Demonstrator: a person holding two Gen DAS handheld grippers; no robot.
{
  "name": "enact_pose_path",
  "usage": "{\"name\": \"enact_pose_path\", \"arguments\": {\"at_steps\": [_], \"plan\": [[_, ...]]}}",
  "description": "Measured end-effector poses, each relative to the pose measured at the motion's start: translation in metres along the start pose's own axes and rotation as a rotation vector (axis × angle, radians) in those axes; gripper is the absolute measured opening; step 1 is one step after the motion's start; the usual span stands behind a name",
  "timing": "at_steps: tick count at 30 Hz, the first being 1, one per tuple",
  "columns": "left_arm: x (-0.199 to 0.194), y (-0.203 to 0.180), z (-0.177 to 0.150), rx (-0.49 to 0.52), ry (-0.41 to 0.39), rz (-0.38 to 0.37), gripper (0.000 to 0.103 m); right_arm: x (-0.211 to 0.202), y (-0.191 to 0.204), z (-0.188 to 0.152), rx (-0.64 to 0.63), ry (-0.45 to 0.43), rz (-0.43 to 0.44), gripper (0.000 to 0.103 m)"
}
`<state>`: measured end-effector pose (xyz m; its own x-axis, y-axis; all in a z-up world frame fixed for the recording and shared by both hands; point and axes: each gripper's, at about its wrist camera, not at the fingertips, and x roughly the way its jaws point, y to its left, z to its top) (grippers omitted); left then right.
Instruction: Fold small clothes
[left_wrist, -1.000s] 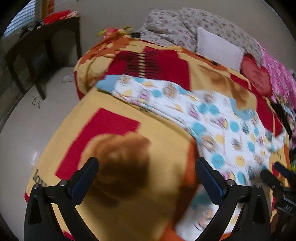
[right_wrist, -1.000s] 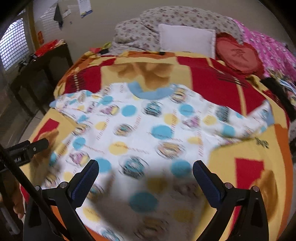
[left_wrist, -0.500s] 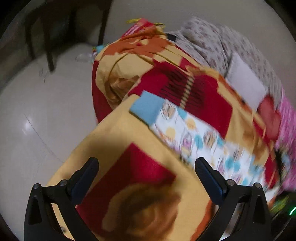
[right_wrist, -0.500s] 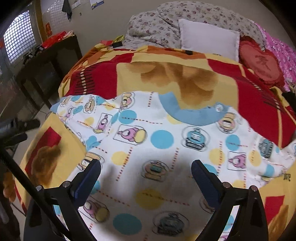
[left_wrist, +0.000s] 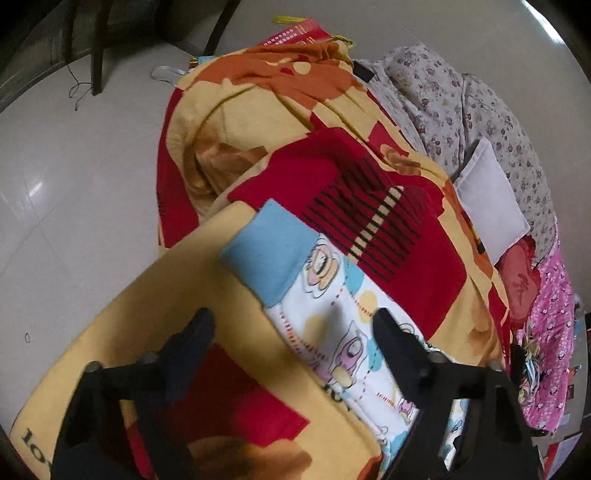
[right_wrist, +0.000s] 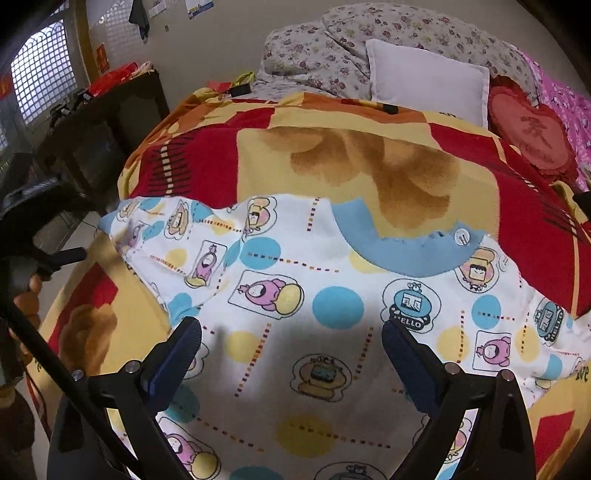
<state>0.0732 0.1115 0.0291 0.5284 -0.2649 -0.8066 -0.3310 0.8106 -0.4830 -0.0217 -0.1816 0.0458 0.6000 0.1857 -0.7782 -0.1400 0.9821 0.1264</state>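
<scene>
Left claw (left_wrist: 291, 325): spread wide and holding nothing; it hung over the sleeve of the shirt, one finger over the printed cloth, the other over the blanket just beside the sleeve.

Right claw (right_wrist: 291, 339): likewise spread and empty, poised above the chest of the shirt, below the collar.

Shirt (right_wrist: 332, 295): a small white top printed with cartoon figures and blue and yellow dots, lying face up and mostly flat on the blanket, blue collar (right_wrist: 402, 254) toward the pillow.

Sleeve (left_wrist: 325, 317): stretched out from the shirt toward the edge of the bed, ending in a blue cuff (left_wrist: 266, 254) that lay just short of where the blanket dropped over the side.

Blanket (right_wrist: 369, 162): thick red, yellow and orange fleece covering the bed, rumpled where it hung from the shirt's sleeve side.

Pillow (right_wrist: 424, 81): white, well beyond the shirt's collar, against a flowered quilt (right_wrist: 314, 48).

Task progress: by my reading no fold was made yet; the sleeve looked like the first part to bring in over the shirt.

Risk: the left claw straddled the sleeve's edge, so closing there could pinch fleece along with the cloth and drag the blanket up.

Risk: a one-layer grip on the sleeve could let it twist as it crossed the shirt, leaving a crooked fold.

Risk: with the right claw not pressing down, the shirt itself might slide on the soft fleece.
</scene>
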Motion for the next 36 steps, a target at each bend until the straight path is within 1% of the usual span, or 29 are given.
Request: {"name": "enact_pose_path", "arguments": {"at_steps": [1,2,3,4,5,6,7,9,11,14,16,20,22,24,27,30,36], "plan": [[0.003,-0.002,0.001,0.003,0.007,-0.004,0.072,0.0,0.0,0.001,-0.002,-0.001,0.0,0.1],[0.007,-0.004,0.002,0.006,0.015,-0.003,0.069,0.001,0.0,0.001,-0.004,-0.001,-0.001,0.1],[0.01,-0.005,0.002,0.006,0.022,-0.004,0.062,0.002,0.0,0.002,-0.006,0.002,-0.003,0.1],[0.014,-0.005,0.003,0.006,0.033,-0.009,0.053,0.004,-0.001,0.002,-0.006,0.008,-0.004,0.1],[0.018,-0.006,0.003,0.004,0.045,-0.014,0.048,0.006,-0.002,0.002,-0.004,0.013,-0.008,0.1],[0.021,-0.005,0.004,0.002,0.053,-0.01,0.038,0.008,-0.004,0.002,0.001,0.017,-0.013,0.1],[0.023,-0.005,0.005,0.001,0.052,-0.006,0.025,0.01,-0.006,0.002,0.009,0.019,-0.014,0.1],[0.022,-0.004,0.006,-0.004,0.038,-0.025,0.008,0.011,-0.01,0.001,0.024,0.021,-0.007,0.1],[0.017,-0.002,0.005,-0.015,0.025,-0.05,0.007,0.012,-0.013,0.0,0.037,0.025,-0.005,0.1],[0.001,-0.012,0.001,0.028,-0.016,-0.072,0.007,0.014,-0.019,-0.001,0.054,0.033,-0.005,0.1],[-0.011,-0.024,-0.002,0.06,-0.034,-0.106,0.006,0.016,-0.023,-0.002,0.066,0.038,-0.001,0.1],[-0.037,-0.056,-0.013,0.135,-0.05,-0.184,0.006,0.015,-0.029,-0.003,0.084,0.038,-0.004,0.1],[-0.048,-0.076,-0.024,0.185,-0.046,-0.227,0.006,0.011,-0.035,-0.004,0.096,0.034,-0.009,0.1],[-0.054,-0.094,-0.037,0.231,-0.041,-0.252,0.006,0.005,-0.043,-0.005,0.112,0.024,-0.017,0.1],[-0.058,-0.122,-0.062,0.307,-0.012,-0.295,0.006,-0.006,-0.064,-0.005,0.162,0.005,-0.037,0.1],[-0.05,-0.15,-0.091,0.377,0.047,-0.327,0.006,-0.016,-0.088,-0.006,0.213,-0.006,-0.061,0.1],[-0.014,-0.194,-0.144,0.466,0.149,-0.326,0.006,-0.037,-0.138,-0.017,0.315,-0.025,-0.104,0.1]]}}
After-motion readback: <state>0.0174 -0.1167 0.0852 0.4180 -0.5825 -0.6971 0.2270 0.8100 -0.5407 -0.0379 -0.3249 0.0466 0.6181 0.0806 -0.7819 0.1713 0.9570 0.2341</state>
